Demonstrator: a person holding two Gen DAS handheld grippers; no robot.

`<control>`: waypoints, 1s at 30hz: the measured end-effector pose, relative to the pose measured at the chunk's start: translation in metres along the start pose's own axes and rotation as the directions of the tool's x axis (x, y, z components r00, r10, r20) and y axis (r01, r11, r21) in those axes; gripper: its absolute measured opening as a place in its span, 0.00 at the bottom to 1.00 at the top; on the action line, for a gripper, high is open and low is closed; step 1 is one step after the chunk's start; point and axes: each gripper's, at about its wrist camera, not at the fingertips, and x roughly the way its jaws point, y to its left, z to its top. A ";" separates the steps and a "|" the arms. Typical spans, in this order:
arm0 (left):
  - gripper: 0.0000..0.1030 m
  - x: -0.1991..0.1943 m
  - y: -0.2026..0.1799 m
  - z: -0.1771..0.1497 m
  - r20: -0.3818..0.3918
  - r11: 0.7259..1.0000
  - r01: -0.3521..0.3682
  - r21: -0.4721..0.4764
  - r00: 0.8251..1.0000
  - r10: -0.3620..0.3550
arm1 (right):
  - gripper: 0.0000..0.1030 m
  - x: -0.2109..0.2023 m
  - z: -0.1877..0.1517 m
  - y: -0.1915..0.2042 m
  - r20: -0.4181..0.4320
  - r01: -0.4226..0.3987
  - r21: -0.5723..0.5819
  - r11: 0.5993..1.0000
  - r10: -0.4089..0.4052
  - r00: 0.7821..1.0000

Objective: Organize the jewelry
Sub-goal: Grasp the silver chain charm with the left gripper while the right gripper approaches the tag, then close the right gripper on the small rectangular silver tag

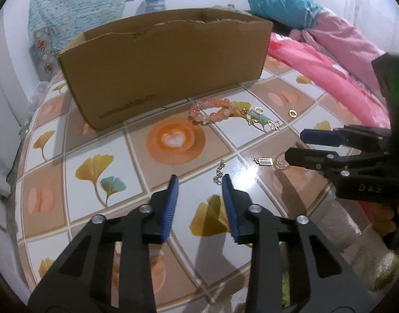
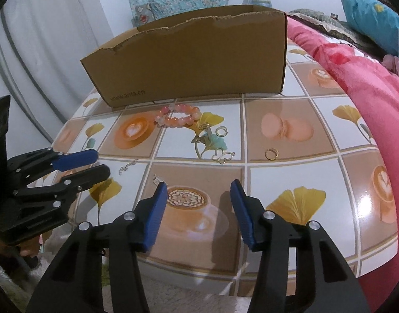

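Cardboard box (image 2: pixel 194 60) behind scattered jewelry (image 2: pixel 178 116)

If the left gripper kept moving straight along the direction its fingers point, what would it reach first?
Most likely the small silver chain, lying on the table just ahead of the open left gripper and slightly right of centre. Beyond it lie the pink bead bracelet and cardboard box; depth is uncertain.
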 end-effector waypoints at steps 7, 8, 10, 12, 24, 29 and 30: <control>0.14 0.013 -0.014 0.008 -0.033 0.995 -0.001 0.103 0.999 0.004 | 0.46 0.002 -0.001 -0.004 -0.003 -0.013 0.015 1.000 0.013 1.000; 0.14 0.013 -0.016 0.009 -0.031 0.994 0.003 0.109 1.000 0.000 | 0.46 0.003 -0.001 -0.005 -0.004 -0.015 0.015 1.000 0.015 1.000; 0.14 0.014 -0.018 0.011 -0.035 0.993 0.014 0.119 0.999 -0.010 | 0.46 0.003 -0.001 -0.005 -0.003 -0.017 0.015 1.000 0.017 1.000; 0.14 0.017 -0.021 0.011 -0.049 0.991 0.011 0.132 0.999 -0.004 | 0.46 0.003 -0.001 -0.004 -0.003 -0.019 0.014 1.000 0.019 1.000; 0.01 0.023 -0.027 0.010 -0.048 0.987 -0.009 0.161 0.999 0.017 | 0.46 0.000 -0.001 -0.003 0.002 -0.020 0.017 1.000 0.020 1.000; 0.00 0.017 -0.020 0.011 -0.023 0.993 0.004 0.116 1.000 -0.001 | 0.46 -0.002 -0.001 0.000 0.012 -0.018 0.001 1.000 0.018 1.000; 0.00 0.015 -0.018 0.012 -0.015 0.994 0.003 0.108 1.000 -0.002 | 0.46 -0.003 0.000 0.002 0.015 -0.018 -0.005 1.000 0.019 1.000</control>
